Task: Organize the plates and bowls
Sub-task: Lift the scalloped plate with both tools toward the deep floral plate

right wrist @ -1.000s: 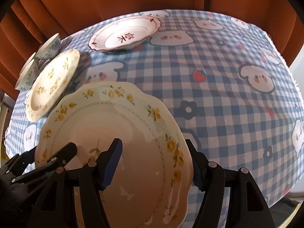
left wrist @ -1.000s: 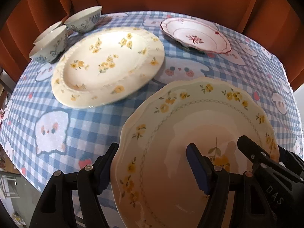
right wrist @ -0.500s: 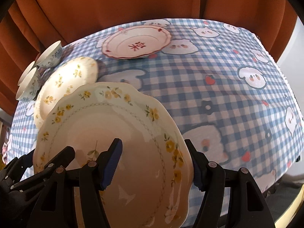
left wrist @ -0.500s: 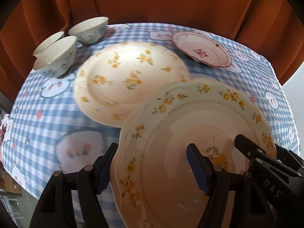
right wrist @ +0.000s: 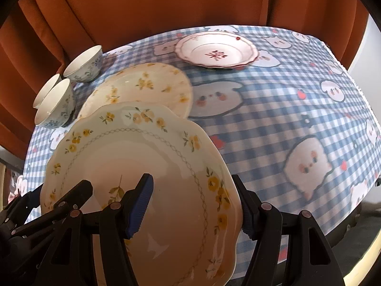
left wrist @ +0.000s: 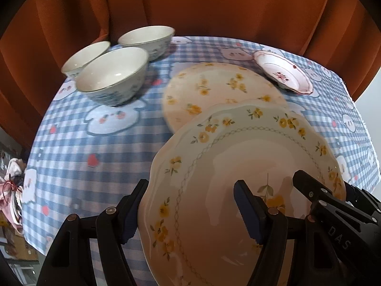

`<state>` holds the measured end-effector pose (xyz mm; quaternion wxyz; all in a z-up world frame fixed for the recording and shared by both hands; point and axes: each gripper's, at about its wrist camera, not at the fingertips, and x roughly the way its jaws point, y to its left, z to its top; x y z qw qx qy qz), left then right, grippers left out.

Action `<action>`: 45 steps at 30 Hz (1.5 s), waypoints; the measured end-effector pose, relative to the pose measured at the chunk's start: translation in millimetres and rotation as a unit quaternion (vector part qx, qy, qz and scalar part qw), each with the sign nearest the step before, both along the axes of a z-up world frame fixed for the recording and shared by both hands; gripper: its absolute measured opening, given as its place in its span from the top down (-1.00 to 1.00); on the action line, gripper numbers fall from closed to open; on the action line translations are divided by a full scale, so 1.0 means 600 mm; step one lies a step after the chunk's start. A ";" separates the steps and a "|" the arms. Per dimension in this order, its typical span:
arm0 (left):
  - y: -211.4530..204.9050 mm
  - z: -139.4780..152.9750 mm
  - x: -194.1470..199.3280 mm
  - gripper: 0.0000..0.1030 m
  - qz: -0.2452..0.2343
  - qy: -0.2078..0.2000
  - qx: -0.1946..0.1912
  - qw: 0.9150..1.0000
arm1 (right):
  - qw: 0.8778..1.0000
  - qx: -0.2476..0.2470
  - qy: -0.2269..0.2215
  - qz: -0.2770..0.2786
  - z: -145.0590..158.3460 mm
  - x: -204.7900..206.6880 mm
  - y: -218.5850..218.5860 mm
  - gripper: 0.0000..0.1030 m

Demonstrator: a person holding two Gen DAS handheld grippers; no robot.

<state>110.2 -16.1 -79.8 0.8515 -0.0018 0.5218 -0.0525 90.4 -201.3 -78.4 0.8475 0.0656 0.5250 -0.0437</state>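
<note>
I hold one scalloped plate with yellow flowers in the air between both grippers. My left gripper is shut on its left rim, one finger under the edge and one on the plate's face. On the right rim my right gripper is shut in the same way. Below and behind it a round yellow-flowered plate lies on the table, and the held plate's far edge overlaps it in both views.
Three white bowls with blue patterns stand together at the back left. A pink plate with a red rim sits at the back right. The blue checked tablecloth ends at orange curtains.
Both grippers have carried the scalloped plate leftward across the table. It has gone from beside the round flowered plate to overlapping it, and the bowls have come nearer in view.
</note>
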 end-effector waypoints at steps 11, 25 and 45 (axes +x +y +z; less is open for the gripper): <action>0.119 -0.015 -0.002 -0.40 0.007 0.012 -0.010 1.000 | 1.000 -0.003 0.007 -0.003 -0.015 -0.006 0.120 -0.34; 0.232 -0.051 0.011 -0.40 0.061 0.046 -0.003 0.997 | 0.998 -0.003 0.036 0.050 -0.053 0.029 0.246 -0.34; 0.255 -0.077 0.031 -0.45 0.061 0.069 0.022 0.996 | 0.996 -0.002 0.068 0.060 -0.096 0.060 0.287 -0.34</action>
